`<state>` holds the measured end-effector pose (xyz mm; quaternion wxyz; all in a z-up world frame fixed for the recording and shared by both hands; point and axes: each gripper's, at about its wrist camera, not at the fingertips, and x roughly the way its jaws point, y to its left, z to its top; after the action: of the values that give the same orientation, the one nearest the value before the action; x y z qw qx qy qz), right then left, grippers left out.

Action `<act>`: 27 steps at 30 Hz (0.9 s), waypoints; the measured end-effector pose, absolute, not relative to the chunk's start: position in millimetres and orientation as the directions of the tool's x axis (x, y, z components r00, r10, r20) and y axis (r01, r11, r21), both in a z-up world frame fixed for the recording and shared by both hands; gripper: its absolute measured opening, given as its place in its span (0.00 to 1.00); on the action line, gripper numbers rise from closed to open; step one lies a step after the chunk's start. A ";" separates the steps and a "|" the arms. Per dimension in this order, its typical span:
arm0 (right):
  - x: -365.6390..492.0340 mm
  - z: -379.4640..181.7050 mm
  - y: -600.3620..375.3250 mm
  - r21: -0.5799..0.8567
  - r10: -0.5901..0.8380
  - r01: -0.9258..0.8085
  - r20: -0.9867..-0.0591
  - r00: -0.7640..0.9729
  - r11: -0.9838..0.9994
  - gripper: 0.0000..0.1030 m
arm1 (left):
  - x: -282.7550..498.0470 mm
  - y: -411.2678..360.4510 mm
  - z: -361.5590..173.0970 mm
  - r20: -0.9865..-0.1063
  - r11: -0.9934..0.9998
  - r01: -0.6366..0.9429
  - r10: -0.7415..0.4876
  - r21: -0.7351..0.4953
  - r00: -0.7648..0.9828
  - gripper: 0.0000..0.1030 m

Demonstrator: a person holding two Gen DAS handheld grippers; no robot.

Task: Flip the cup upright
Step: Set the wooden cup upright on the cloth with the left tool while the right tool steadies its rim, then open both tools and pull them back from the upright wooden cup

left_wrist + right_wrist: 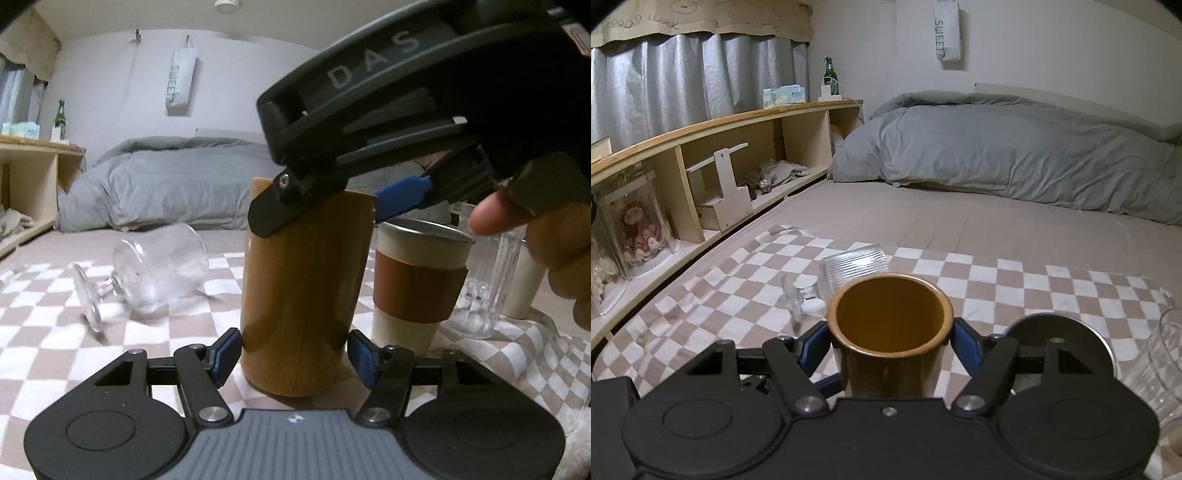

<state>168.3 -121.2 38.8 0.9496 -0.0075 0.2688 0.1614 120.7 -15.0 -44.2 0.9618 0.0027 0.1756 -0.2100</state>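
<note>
A brown wooden cup (303,288) stands upright on the checkered cloth (44,295), mouth up. My left gripper (293,354) has its blue pads on both sides of the cup's base and grips it. My right gripper (317,206) comes down from the upper right and clamps the cup near its rim. In the right wrist view the cup (890,332) sits between my right gripper's (890,339) blue pads and I look into its open mouth. A clear stemmed glass (147,269) lies on its side to the left; it also shows in the right wrist view (846,277).
A white tumbler with a brown sleeve (417,280), a clear ribbed glass (487,284) and a white cup (524,284) stand right of the wooden cup. A grey duvet (1015,151) lies behind. A wooden shelf (713,155) runs along the left.
</note>
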 end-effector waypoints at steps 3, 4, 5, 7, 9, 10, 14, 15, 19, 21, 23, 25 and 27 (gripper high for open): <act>170.2 36.4 -120.7 0.059 0.287 -0.302 -0.526 0.800 0.951 0.70 | 122.9 -15.8 -47.4 -0.340 0.913 0.400 -0.403 -0.083 0.850 0.62; 171.2 34.8 -119.8 0.058 0.284 -0.300 -0.531 0.798 0.952 0.70 | 122.7 -15.8 -47.7 -0.340 0.913 0.399 -0.403 -0.086 0.850 0.62; 171.4 33.9 -118.4 0.058 0.288 -0.303 -0.522 0.803 0.951 0.70 | 122.7 -15.8 -47.7 -0.340 0.913 0.397 -0.403 -0.091 0.850 0.62; 170.6 33.3 -117.4 0.059 0.291 -0.305 -0.513 0.808 0.950 0.71 | 122.4 -15.3 -48.0 -0.340 0.913 0.397 -0.405 -0.096 0.849 0.62; 170.4 33.5 -117.3 0.063 0.297 -0.310 -0.510 0.807 0.949 0.72 | 120.9 -14.9 -47.1 -0.344 0.916 0.391 -0.399 -0.096 0.850 0.63; 169.7 33.6 -117.7 0.067 0.302 -0.312 -0.509 0.806 0.948 0.73 | 119.1 -15.8 -45.4 -0.351 0.921 0.380 -0.385 -0.086 0.854 0.65; 163.0 35.7 -123.7 0.103 0.342 -0.337 -0.496 0.798 0.936 0.84 | 106.0 -15.4 -30.0 -0.353 0.936 0.345 -0.349 -0.076 0.868 0.88; 159.5 36.2 -126.6 0.108 0.347 -0.339 -0.487 0.802 0.935 0.84 | 102.0 -14.0 -25.7 -0.347 0.936 0.343 -0.348 -0.077 0.871 0.89; 149.1 38.9 -138.4 0.145 0.370 -0.343 -0.456 0.810 0.928 0.85 | 87.2 -8.2 -10.2 -0.335 0.949 0.308 -0.313 -0.070 0.889 0.95; 140.3 41.1 -147.3 0.166 0.384 -0.347 -0.426 0.819 0.923 0.86 | 80.9 -5.7 -4.0 -0.343 0.958 0.279 -0.285 -0.069 0.895 0.97; 131.7 44.1 -155.4 0.180 0.393 -0.350 -0.399 0.828 0.919 0.87 | 72.3 -3.7 3.4 -0.342 0.964 0.257 -0.264 -0.066 0.902 0.99; 123.2 46.7 -162.8 0.189 0.393 -0.345 -0.374 0.840 0.919 0.89 | 63.3 -2.4 9.8 -0.333 0.968 0.247 -0.250 -0.052 0.909 1.00; 113.5 48.7 -171.3 0.187 0.384 -0.339 -0.346 0.856 0.922 0.90 | 57.3 -1.9 16.6 -0.326 0.975 0.220 -0.219 -0.035 0.920 1.00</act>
<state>113.5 -171.3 48.7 0.9614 0.0599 0.1919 0.1880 57.3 -1.9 16.6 0.9797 0.0012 0.1664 -0.1119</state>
